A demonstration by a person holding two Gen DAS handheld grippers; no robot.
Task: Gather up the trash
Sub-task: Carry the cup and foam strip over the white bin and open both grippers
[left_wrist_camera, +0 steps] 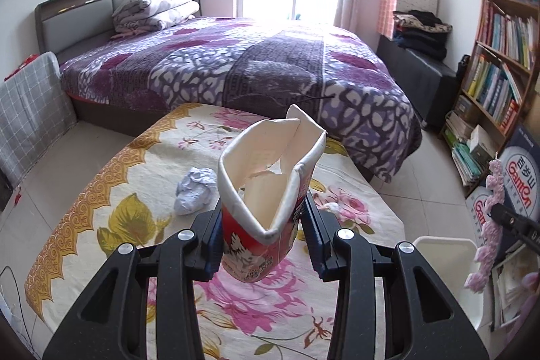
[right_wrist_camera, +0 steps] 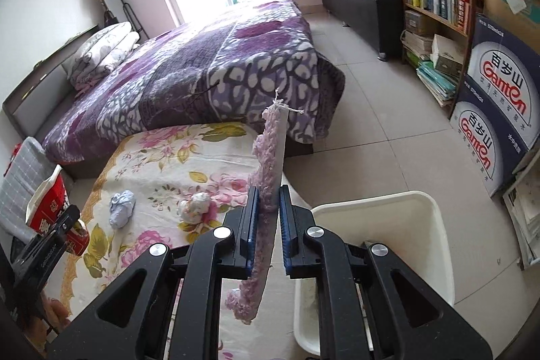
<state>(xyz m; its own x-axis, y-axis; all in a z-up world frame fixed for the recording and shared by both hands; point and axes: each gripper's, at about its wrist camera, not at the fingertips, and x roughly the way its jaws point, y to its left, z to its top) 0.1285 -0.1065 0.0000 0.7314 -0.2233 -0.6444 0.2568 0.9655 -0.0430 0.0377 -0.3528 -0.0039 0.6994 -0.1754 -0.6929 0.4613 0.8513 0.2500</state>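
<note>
1. The left claw is gripping a squashed red-and-white paper noodle cup, lifted above the flowered cloth surface.
2. The right claw is pinching a pink crocheted strip beside the white plastic bin.
3. Judging by this, dropping both into the bin comes next, needing each claw carried over its rim.
4. Two crumpled paper balls are lying on the surface; a purple-blanketed bed and wooden bookshelf are standing beyond.

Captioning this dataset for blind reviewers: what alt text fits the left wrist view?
The left hand-held gripper grips a crushed red-and-white paper cup above a floral-clothed table, where a crumpled paper ball lies. A white bin stands at right, a purple-covered bed behind.
</note>
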